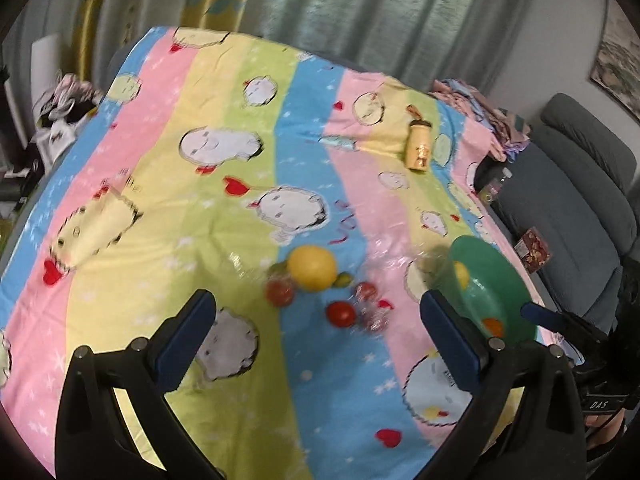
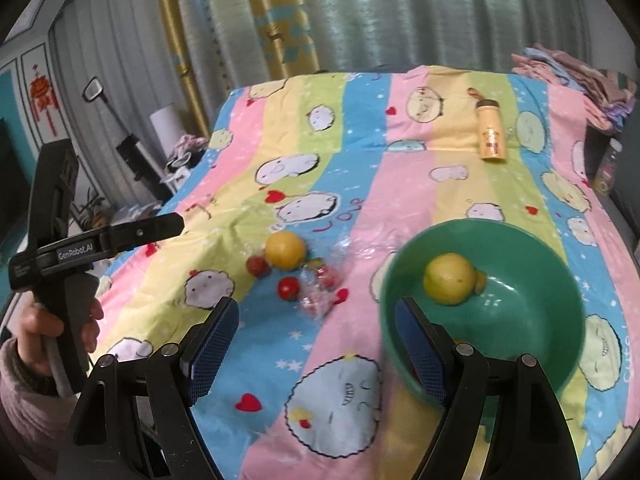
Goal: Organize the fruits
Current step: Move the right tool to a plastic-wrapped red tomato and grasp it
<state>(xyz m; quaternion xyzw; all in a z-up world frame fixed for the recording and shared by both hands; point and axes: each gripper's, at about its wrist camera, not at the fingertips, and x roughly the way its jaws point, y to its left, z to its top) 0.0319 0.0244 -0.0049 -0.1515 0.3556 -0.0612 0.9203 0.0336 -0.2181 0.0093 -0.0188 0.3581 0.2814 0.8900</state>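
- A green bowl (image 2: 520, 240) sits on the striped cartoon sheet (image 2: 360, 152) at the near right; inside it lies a yellow-green fruit (image 2: 450, 284) with a small orange piece (image 2: 480, 280) touching its right side.
- From the left wrist view the bowl (image 1: 508, 280) shows the same yellow fruit (image 1: 462, 274) and a small orange one (image 1: 493, 325) lower down in it.
- Left of the bowl, apart from it, a loose cluster lies on the sheet: a large yellow fruit (image 2: 285, 251), a reddish fruit (image 2: 258, 266) touching its lower left, and a red tomato (image 2: 289, 288) just below.
- Crumpled clear plastic wrap (image 2: 320, 292) lies beside the tomato, with more small red fruit (image 2: 328, 276) in it; their number is hard to tell.
- The right tool (image 2: 316, 344) hangs above the sheet's near edge, released, jaws wide with nothing between them; its right finger overlaps the bowl's near rim in the picture.
- The left tool (image 1: 318, 330) is likewise released and empty, its blue pads (image 1: 178, 344) spread either side of the fruit cluster, above it.
- In the right wrist view the left tool appears at far left, gripped by a hand (image 2: 44, 332) in a pinkish sleeve.
- A yellow bottle (image 2: 492, 132) lies on the far part of the sheet, well apart from the fruit.
- Folded cloths (image 2: 572, 84) are stacked at the far right corner; curtains (image 2: 400, 12) hang behind.
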